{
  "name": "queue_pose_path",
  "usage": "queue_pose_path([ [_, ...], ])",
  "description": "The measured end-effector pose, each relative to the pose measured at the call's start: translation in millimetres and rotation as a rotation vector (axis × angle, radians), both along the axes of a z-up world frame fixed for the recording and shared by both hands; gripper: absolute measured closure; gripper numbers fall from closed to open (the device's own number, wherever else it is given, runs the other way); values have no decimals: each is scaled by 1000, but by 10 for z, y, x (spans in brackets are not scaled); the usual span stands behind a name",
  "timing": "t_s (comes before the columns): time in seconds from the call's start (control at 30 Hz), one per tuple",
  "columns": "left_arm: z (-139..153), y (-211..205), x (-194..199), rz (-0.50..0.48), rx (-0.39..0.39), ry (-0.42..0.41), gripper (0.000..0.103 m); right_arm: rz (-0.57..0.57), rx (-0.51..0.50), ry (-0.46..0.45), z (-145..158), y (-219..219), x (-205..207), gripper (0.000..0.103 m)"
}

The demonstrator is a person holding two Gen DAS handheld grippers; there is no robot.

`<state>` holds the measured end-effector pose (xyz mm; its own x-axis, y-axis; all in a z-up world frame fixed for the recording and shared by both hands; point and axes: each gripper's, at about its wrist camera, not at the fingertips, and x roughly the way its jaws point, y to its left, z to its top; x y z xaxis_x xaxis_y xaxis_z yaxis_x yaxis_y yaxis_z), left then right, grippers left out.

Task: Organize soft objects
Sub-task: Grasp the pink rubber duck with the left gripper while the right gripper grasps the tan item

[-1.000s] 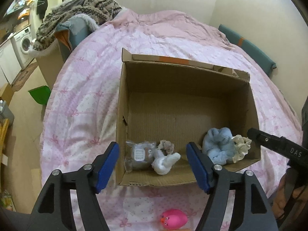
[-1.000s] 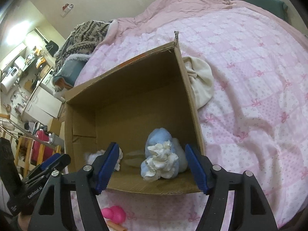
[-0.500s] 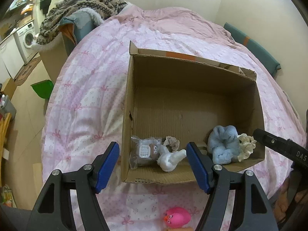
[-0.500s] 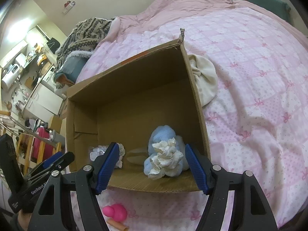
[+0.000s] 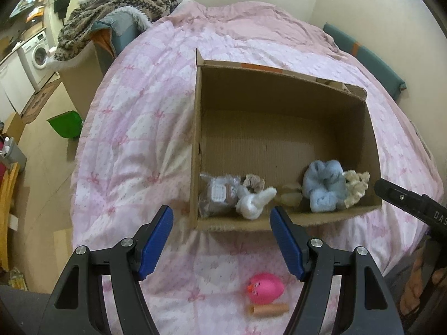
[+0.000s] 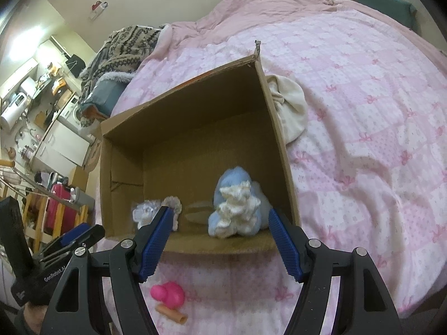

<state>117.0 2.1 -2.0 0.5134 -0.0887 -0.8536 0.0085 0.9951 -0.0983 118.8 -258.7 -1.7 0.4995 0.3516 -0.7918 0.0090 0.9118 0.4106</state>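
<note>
Blue-padded hand-held grippers [image 5: 220, 240] [image 6: 218, 240] agape, empty

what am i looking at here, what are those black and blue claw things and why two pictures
Those are two hand-held grippers, one in each of a person's hands, each carrying a camera that looks along its blue fingers. One picture comes from the left gripper, the other from the right gripper. Both are open and hold nothing. Ahead, on a pink quilt, sits a cardboard box with a blue scrunchie, a cream scrunchie and a white plush toy inside. A pink toy lies outside the box.
</note>
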Motion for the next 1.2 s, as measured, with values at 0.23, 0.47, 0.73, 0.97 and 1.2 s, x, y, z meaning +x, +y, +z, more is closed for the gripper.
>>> queue_pose_path([
  [0.23,-47,142,-207,58,-36,50,34,30,23,51,-90,118,-221,28],
  [0.47,-170,197,-316,95,-57,119,34,168,-12,234,-492,525,-454,28],
  [0.73,-210,146,-312,90,-73,142,34,430,-44,340,-823,1201,-580,30],
  [0.97,-243,179,-278,106,-93,159,34,541,-137,336,-943,1478,-623,60],
  [1.2,-294,146,-267,92,-81,174,34,577,-147,315,-913,1451,-686,97],
])
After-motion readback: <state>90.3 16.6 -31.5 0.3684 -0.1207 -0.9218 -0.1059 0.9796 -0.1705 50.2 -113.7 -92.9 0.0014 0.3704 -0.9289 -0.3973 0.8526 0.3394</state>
